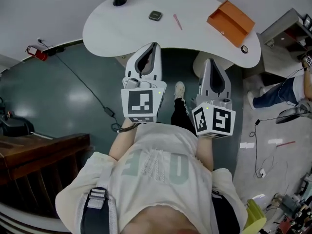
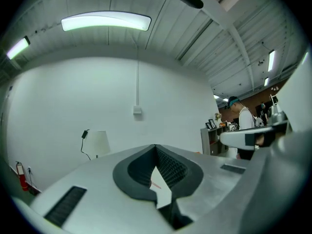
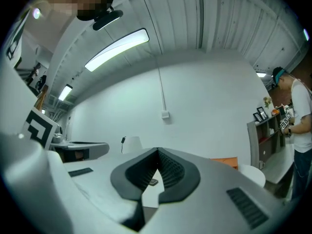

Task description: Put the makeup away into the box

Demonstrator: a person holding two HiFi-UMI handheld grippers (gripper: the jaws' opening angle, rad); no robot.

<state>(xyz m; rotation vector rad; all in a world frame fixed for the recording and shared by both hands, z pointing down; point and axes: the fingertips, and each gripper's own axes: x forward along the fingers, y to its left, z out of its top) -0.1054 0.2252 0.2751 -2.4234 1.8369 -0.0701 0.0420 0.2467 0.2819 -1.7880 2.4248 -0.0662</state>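
Note:
On the white curved table lie a dark square compact and a thin pink pencil. An open orange box sits toward the table's right end. Both grippers are held level in front of the table's near edge, apart from everything on it. The left gripper is shut and empty, and so is the right gripper. In the left gripper view the jaws meet, and the pink pencil shows through the gap below. In the right gripper view the shut jaws frame the compact, with the orange box to the right.
A black lamp base stands at the table's back, and a small round item lies near its right edge. A person stands at the right by shelves. Dark wooden furniture is at the left, and cables run across the floor.

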